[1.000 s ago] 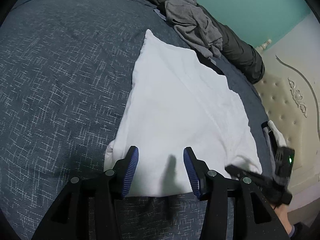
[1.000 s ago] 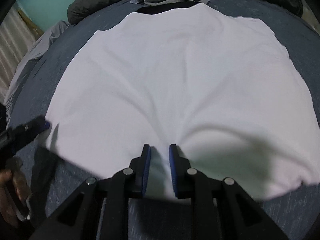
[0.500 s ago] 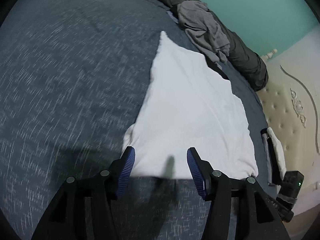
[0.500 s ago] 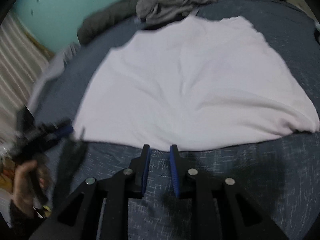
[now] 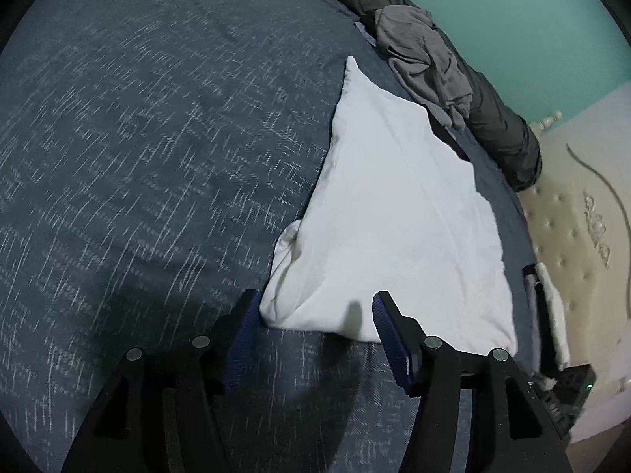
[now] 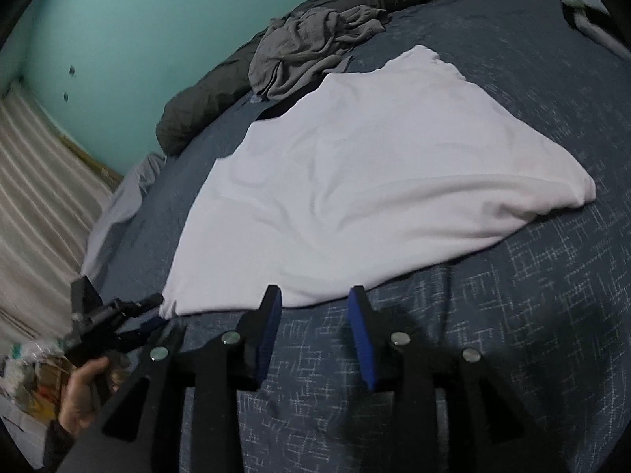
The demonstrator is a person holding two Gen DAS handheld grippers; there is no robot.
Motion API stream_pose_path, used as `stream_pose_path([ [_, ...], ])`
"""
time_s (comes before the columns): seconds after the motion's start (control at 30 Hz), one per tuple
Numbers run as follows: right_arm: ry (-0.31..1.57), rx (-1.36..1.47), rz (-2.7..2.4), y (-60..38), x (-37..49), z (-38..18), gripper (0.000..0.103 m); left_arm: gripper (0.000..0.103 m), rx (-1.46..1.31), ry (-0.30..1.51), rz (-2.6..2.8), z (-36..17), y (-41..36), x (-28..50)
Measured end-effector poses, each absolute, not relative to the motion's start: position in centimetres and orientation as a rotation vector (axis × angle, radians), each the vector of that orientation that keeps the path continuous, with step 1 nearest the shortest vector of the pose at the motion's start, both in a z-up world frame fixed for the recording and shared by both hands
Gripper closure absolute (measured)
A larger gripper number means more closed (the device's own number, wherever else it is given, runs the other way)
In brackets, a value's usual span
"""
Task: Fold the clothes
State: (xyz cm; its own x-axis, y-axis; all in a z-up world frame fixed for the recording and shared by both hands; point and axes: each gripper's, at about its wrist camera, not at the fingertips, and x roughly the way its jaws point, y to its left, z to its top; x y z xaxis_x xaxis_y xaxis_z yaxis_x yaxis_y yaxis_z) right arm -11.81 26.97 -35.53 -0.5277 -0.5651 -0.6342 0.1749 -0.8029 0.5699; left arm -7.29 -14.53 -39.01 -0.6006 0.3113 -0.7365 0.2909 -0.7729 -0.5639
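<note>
A white garment (image 5: 398,228) lies flat on the dark blue bed cover (image 5: 138,157), its near-left corner bunched up. It also shows in the right wrist view (image 6: 355,181). My left gripper (image 5: 315,315) is open and empty, its fingers on either side of the garment's near edge. My right gripper (image 6: 315,307) is open and empty, just short of the garment's near edge. The left gripper shows at the lower left of the right wrist view (image 6: 154,311), by the garment's corner.
A crumpled grey garment (image 6: 307,51) lies beyond the white one, against a dark rolled blanket (image 5: 501,126). A teal wall (image 6: 138,19) stands behind. A cream tufted headboard (image 5: 583,205) is at the right. A striped surface (image 6: 35,197) lies left of the bed.
My right gripper has let go of the white garment, opened and drawn back from its edge. My left gripper has pulled back to the near edge and stayed open.
</note>
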Motion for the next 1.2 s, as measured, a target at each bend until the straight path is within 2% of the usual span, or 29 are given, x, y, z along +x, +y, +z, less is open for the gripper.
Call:
stream_pose_path([
  [0.13, -0.676, 1.177, -2.337, 28.9, -12.1, -35.5, 0.066, 0.041, -1.390, -1.104, 2.624, -39.3, -14.9, -7.3],
  [0.23, -0.708, 1.169, -2.343, 30.1, -12.2, -35.4, 0.064, 0.041, -1.400, -1.069, 2.684, -39.0, -15.0, -7.2],
  [0.33, -0.739, 1.167, -2.360, 31.5, -12.4, -35.5, 0.052, 0.043, -1.397, -1.066, 2.682, -39.2, -14.8, -7.3],
  [0.4, -0.760, 1.165, -2.371, 32.4, -12.5, -35.5, 0.051, 0.064, -1.389, -1.069, 2.678, -39.3, -14.6, -7.5],
  [0.47, -0.782, 1.163, -2.382, 33.3, -12.7, -35.5, 0.051, 0.072, -1.382, -1.073, 2.673, -39.6, -14.5, -7.6],
  [0.5, -0.792, 1.162, -2.388, 33.7, -12.7, -35.6, 0.051, 0.081, -1.379, -1.076, 2.670, -39.7, -14.4, -7.6],
  [0.6, -0.838, 1.156, -2.390, 35.1, -12.7, -35.7, 0.051, 0.091, -1.365, -1.104, 2.643, -39.9, -14.3, -7.7],
  [0.9, -0.909, 1.136, -2.405, 38.0, -12.8, -35.7, 0.051, 0.094, -1.273, -1.082, 2.645, -37.6, -13.5, -8.3],
  [1.03, -0.948, 1.122, -2.419, 39.6, -12.9, -35.7, 0.051, 0.094, -1.206, -1.022, 2.644, -34.9, -11.8, -9.3],
  [1.2, -1.002, 1.113, -2.427, 42.1, -12.8, -35.7, 0.051, 0.095, -1.188, -0.857, 2.613, -31.0, -7.1, -12.4],
])
